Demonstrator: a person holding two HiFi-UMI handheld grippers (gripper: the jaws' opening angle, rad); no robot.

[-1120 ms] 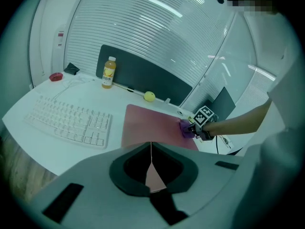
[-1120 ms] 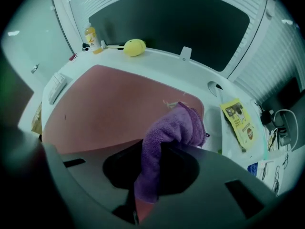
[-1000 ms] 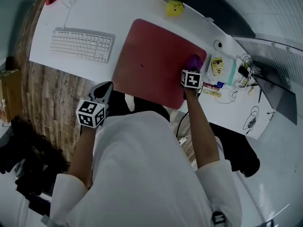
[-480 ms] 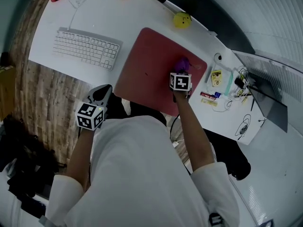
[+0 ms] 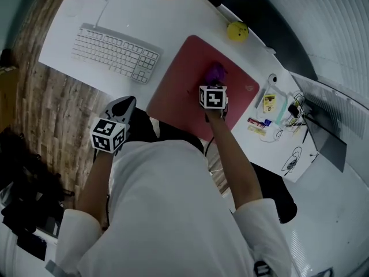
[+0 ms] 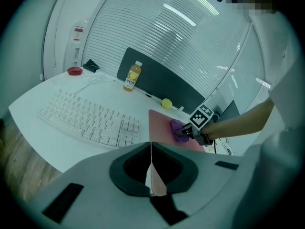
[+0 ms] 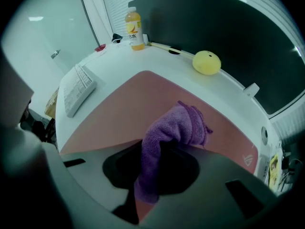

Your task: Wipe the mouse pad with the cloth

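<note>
My right gripper pinches the purple cloth, which lies on the red mouse pad. My left gripper is closed, with nothing inside.

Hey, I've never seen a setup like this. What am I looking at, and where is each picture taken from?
No robot here: a person works two hand-held, two-jaw grippers; the patterned cubes are part of them. The top-down picture comes from a camera on the person's head, the other two from cameras riding on the grippers. On the white desk are a red mouse pad, a keyboard, a bottle and a yellow ball-like thing. The right gripper pinches a purple cloth resting on the pad. The left gripper is shut and empty, beside the desk's edge.
</note>
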